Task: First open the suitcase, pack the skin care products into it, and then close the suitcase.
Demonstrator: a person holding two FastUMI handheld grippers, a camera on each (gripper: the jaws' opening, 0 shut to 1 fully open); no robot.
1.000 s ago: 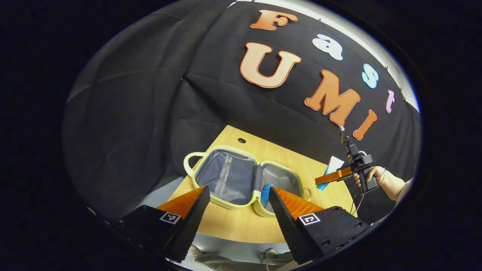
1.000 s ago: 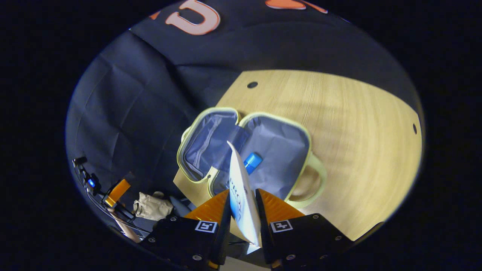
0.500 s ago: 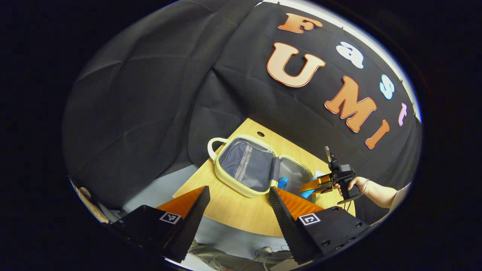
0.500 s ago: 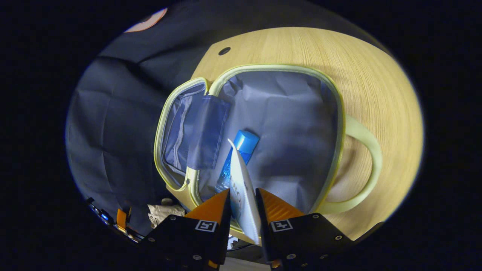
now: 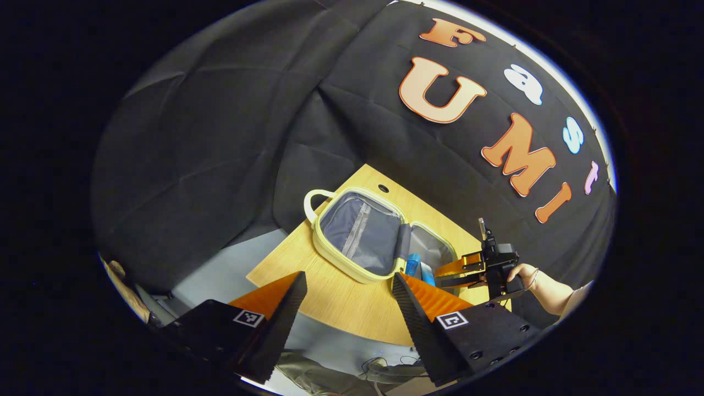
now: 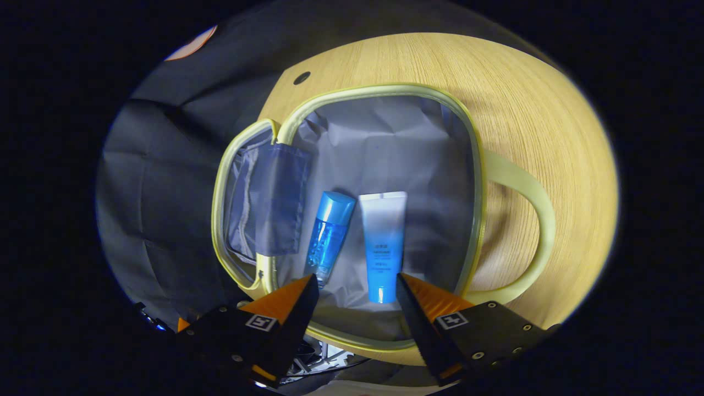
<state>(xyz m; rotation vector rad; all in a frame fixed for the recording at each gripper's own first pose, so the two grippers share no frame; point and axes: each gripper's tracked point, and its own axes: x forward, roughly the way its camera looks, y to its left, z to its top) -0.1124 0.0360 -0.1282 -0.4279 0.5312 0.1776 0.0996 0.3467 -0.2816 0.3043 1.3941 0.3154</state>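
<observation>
The pale yellow suitcase (image 6: 477, 165) lies open on the wooden table, grey lining up. In its near half a blue bottle (image 6: 329, 234) and a white-and-blue tube (image 6: 382, 242) rest side by side. My right gripper (image 6: 356, 289) hovers open just above the tube's lower end, holding nothing. In the left gripper view the open suitcase (image 5: 330, 256) sits farther off, with the bottle (image 5: 413, 264) and tube (image 5: 425, 272) inside it. There the right gripper (image 5: 448, 273) hangs over the suitcase, held by a hand (image 5: 522, 272). My left gripper (image 5: 349, 289) is open and empty, back from the table's near edge.
The wooden table (image 6: 539, 115) has small round holes (image 6: 301, 77) near its far edge. Black cloth walls close in behind and to the left. Cables (image 5: 385, 366) and grey floor lie below the table's near edge in the left gripper view.
The right gripper has opened and let go of the tube, which now lies flat in the suitcase beside the blue bottle. The left gripper's view has barely shifted.
</observation>
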